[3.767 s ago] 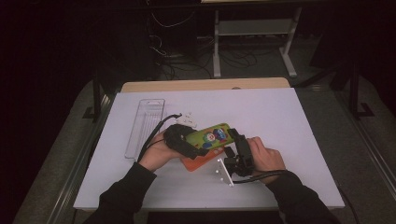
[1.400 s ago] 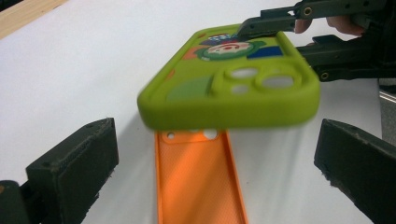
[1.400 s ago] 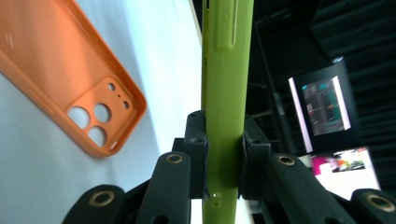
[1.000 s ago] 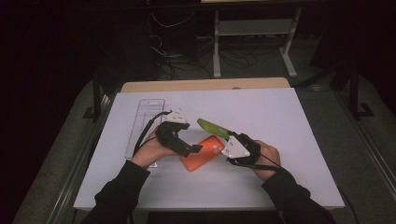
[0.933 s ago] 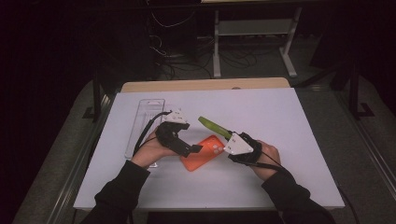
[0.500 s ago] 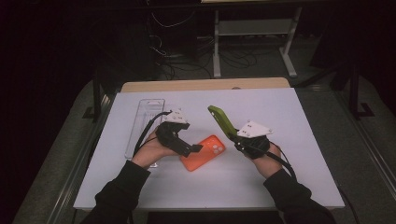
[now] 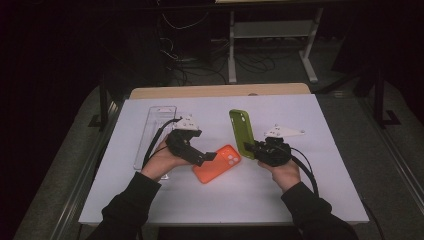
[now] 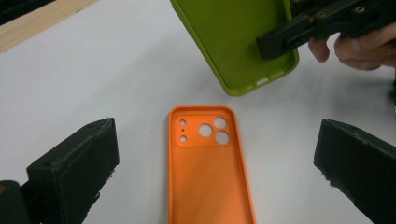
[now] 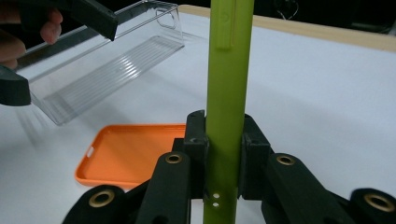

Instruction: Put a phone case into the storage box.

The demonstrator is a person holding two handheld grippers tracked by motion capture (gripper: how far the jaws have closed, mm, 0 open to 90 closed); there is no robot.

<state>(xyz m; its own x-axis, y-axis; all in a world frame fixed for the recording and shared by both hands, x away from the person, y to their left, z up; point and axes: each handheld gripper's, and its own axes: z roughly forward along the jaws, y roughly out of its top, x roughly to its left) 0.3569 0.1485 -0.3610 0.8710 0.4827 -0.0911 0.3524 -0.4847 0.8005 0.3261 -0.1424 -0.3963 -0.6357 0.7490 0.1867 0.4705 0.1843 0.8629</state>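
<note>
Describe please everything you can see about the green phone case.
The green phone case is a soft-looking, matte lime shell, empty, with a raised rim and small slots in its bottom edge. The right gripper is shut on its lower end, the jaws pressing both faces, and holds it lifted off the white table, its open side toward the left gripper. It touches nothing else; the orange case lies apart below it.

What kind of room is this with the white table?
Probably a lab or workshop set up for recording. A white table stands in a dark room, loose cables lie on the floor behind it, and a metal stand sits there too.
</note>
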